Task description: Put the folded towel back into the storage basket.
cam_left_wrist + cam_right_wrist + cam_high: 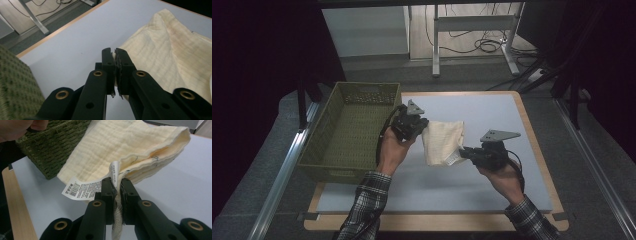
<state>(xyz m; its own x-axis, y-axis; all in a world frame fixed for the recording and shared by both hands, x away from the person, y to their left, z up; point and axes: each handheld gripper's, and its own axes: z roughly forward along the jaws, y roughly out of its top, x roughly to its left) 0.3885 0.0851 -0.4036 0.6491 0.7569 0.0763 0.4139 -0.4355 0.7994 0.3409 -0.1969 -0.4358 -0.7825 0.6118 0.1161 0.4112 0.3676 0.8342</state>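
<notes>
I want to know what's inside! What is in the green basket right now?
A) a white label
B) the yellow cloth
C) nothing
C: in the high view the green basket has a bare bottom, while the yellow cloth lies on the table beside it, pinched by the left gripper and the right gripper.

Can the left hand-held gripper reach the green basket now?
Probably yes: the left hand-held gripper is right beside the basket, nothing between them, but it is shut on the cloth.
</notes>
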